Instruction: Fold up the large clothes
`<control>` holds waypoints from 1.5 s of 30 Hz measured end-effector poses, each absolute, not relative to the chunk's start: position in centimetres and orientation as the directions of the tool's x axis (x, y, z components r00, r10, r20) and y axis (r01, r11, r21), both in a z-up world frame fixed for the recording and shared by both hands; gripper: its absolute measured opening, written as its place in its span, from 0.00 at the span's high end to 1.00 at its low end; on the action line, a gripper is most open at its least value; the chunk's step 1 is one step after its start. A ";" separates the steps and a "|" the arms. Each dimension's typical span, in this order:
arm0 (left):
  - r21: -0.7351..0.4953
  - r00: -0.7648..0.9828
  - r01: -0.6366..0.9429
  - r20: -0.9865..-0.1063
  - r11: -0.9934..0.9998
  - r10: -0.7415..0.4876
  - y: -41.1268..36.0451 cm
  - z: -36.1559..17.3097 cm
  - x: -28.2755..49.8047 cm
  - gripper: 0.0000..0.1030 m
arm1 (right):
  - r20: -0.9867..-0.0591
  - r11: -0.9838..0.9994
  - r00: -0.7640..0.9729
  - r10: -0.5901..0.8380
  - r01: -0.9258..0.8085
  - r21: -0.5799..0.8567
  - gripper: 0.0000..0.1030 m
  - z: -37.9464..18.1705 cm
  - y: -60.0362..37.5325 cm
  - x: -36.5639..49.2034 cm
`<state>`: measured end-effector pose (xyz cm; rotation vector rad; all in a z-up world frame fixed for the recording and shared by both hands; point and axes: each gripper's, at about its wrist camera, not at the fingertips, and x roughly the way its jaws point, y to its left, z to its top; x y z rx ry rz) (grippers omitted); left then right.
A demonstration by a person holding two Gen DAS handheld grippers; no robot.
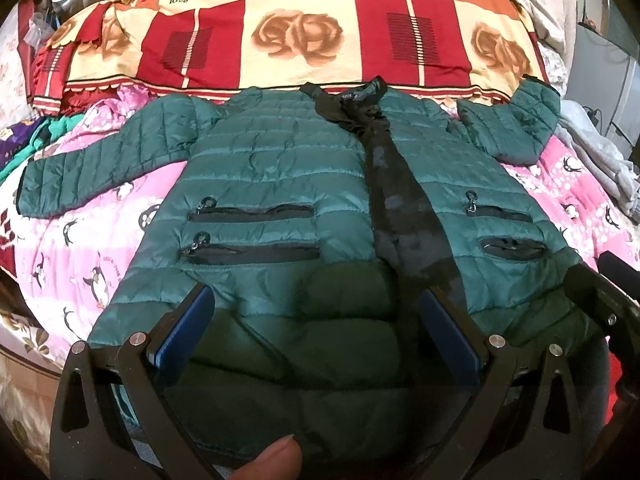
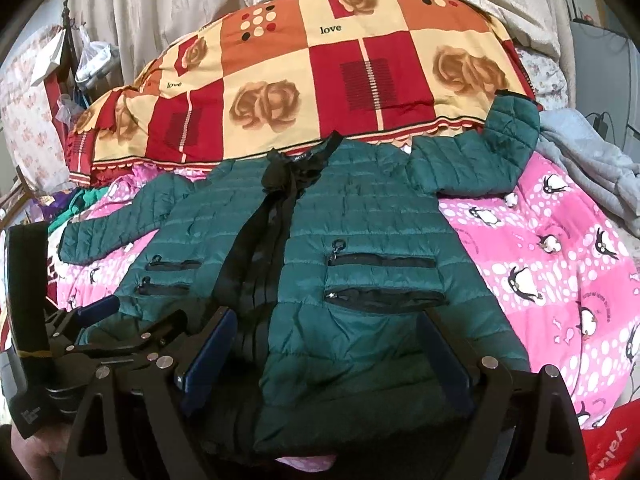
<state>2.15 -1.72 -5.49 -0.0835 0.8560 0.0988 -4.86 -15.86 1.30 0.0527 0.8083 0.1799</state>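
A dark green quilted puffer jacket [image 1: 280, 168] lies face up on the bed, collar far, hem toward me, black front placket down its middle. Its left sleeve [image 1: 92, 168] stretches out left; its right sleeve [image 1: 516, 120] bends up at the far right. My left gripper [image 1: 316, 320] is open, blue-padded fingers [image 1: 184, 328] straddling the left half of the hem. My right gripper [image 2: 324, 344] is open over the right half of the hem of the jacket [image 2: 360, 216]. The left gripper also shows at the lower left of the right wrist view [image 2: 120, 320].
The jacket rests on a pink penguin-print blanket [image 1: 88, 248], also seen in the right wrist view [image 2: 560, 264]. A red and cream rose-patterned quilt [image 1: 296, 32] is heaped behind the collar. Grey clothing [image 2: 592, 168] lies at the far right; more clothes [image 1: 24, 136] pile at the left.
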 end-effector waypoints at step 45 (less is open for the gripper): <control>-0.005 0.666 -0.097 -0.743 0.995 0.061 -2.5 -5.2 1.8 0.00 | -0.740 0.992 0.662 0.115 -0.119 0.048 0.13 1.0 -15.0 -4.3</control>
